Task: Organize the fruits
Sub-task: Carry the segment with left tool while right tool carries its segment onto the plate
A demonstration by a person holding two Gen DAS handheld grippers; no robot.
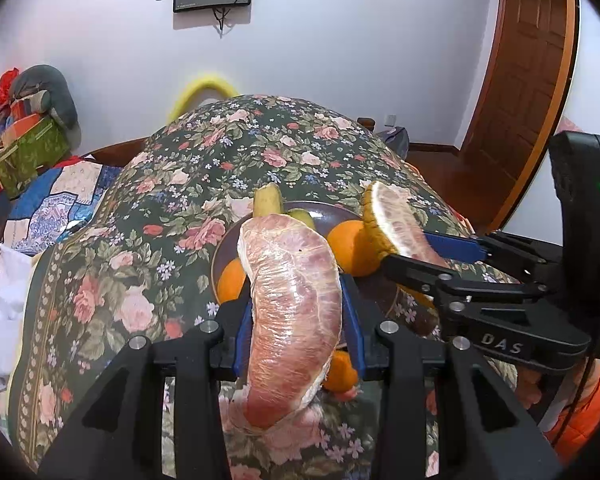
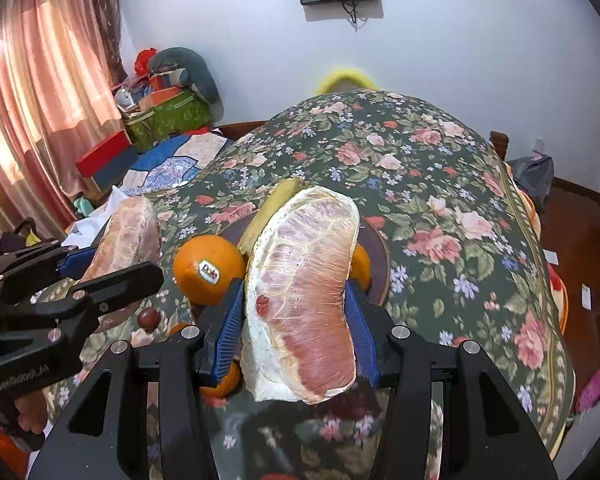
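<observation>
Both grippers are black plastic frames with blue ribbed pads and round silver screws. The left gripper [image 1: 296, 316] shows them close up; the right gripper [image 1: 416, 248] bears white "DAS" lettering and a green light. An orange sleeve [image 1: 584, 412] shows near its handle.

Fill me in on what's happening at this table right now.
A person is sorting fruit with two handheld grippers. The left gripper is shut on a peeled pomelo wedge, and the right gripper is shut on a second pomelo wedge. Both hang above a dark plate on the floral tablecloth, which already carries oranges and a banana. Neither wedge has been set down yet.
</observation>
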